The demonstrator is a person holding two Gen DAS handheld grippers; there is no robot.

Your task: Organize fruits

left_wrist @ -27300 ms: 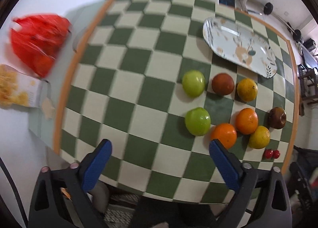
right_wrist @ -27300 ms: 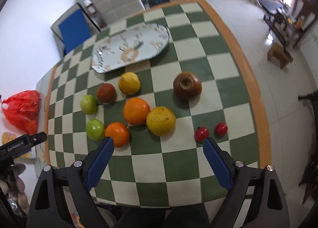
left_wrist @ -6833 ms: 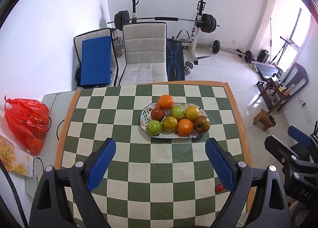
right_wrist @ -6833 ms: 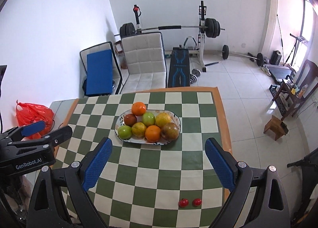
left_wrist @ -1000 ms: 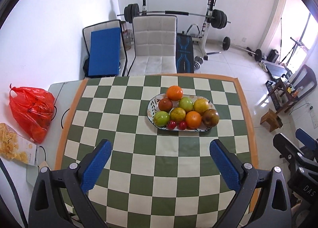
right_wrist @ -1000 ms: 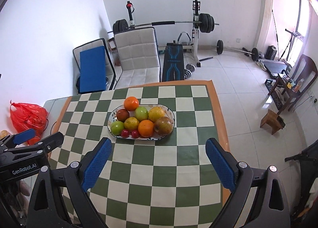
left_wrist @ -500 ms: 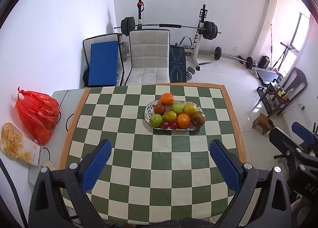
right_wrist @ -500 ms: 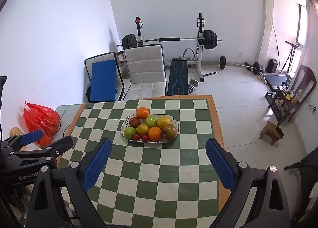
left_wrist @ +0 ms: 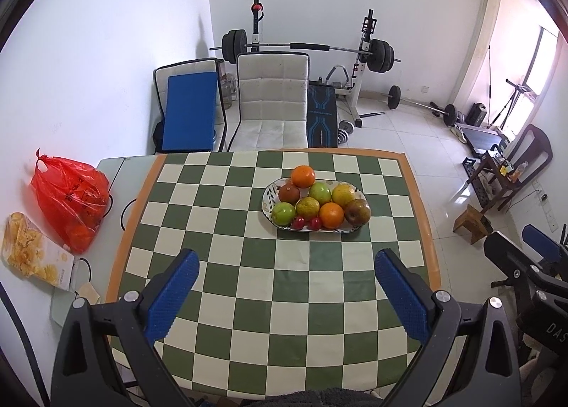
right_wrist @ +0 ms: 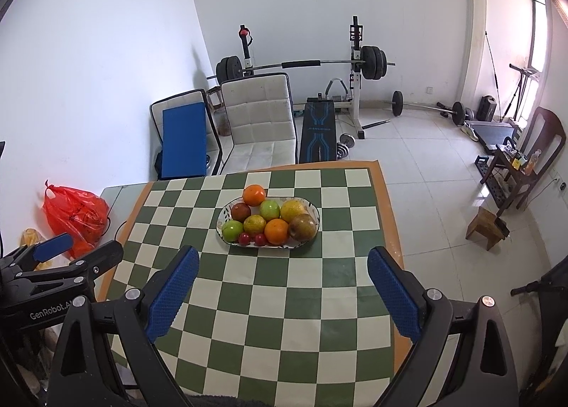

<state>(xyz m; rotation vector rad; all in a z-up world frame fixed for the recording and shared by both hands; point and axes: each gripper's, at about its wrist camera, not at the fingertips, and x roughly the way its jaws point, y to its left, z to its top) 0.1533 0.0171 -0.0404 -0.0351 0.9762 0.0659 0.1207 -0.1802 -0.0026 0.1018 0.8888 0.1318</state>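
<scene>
Left gripper (left_wrist: 285, 284) and right gripper (right_wrist: 282, 281) hover side by side above the checkered table (left_wrist: 248, 300), jaws wide apart and empty, facing the fruit plate (right_wrist: 227, 217)

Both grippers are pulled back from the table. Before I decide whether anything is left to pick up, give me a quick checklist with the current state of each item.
1. Left gripper empty and open: ok, nothing between the blue pads.
2. Right gripper empty and open: ok.
3. All fruit on the oval plate: ok, including the two small red fruits at its near edge.
4. Loose fruit on the checkered tablecloth: ok, none visible in either view.
5. Pile stable: cannot tell; the top orange sits at the far rim, and its support is hidden.
6. Plate well inside the table edges: ok.
</scene>
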